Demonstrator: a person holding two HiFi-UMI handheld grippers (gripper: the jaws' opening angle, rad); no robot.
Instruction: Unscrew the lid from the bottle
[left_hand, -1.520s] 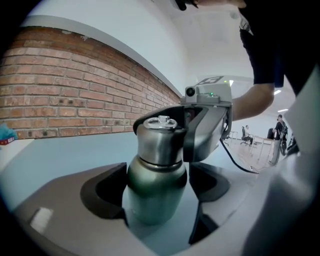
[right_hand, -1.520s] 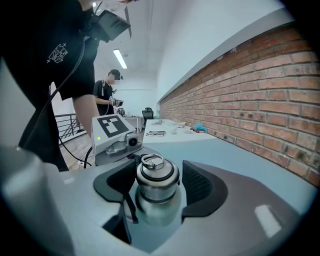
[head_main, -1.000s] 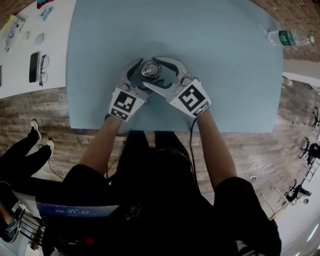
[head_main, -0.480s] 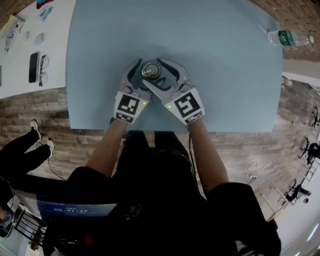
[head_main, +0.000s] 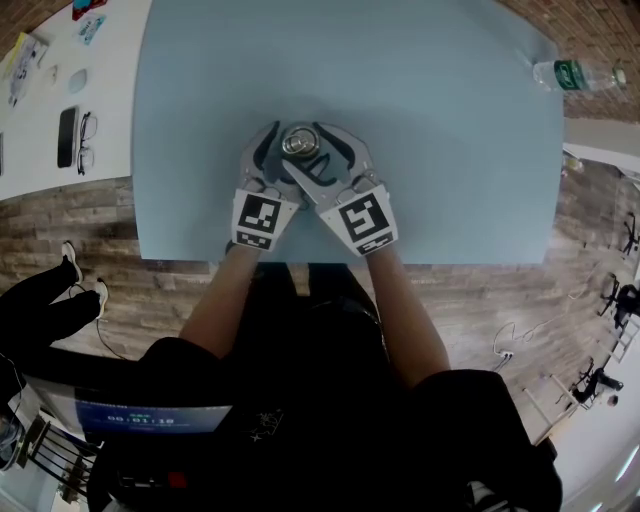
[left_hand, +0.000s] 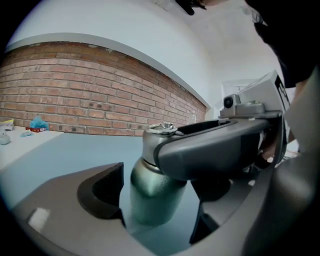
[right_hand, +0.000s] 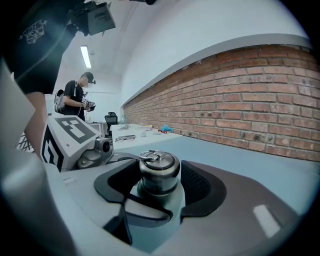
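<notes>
Left gripper: the left gripper (left_hand: 157, 200) was seen closed on the body of the bottle, with a dark pad at each side and its jaws passing under those of the right gripper.
Right gripper: the right gripper (right_hand: 160, 184) was held higher. Its jaws had just been closing, with the lid between them, and its ribbed pads were seen against both sides of the lid.
Bottle: the dull green metal bottle (left_hand: 152, 187) was stood upright on the table, between the left gripper's jaws.
Lid: the round silver steel lid with a small ring on top (right_hand: 159, 172) was seated on the bottle's neck, between the right gripper's pads.
Table: the pale blue tabletop (head_main: 430, 150) was spread under and beyond both grippers.
Beyond, right: a clear plastic water bottle with a green label (head_main: 575, 75) was laid well apart, past the right gripper, at the table's far corner.
Beyond, left: a pair of dark-framed spectacles (head_main: 88, 140) was laid on a white table, well to the left of the left gripper.
</notes>
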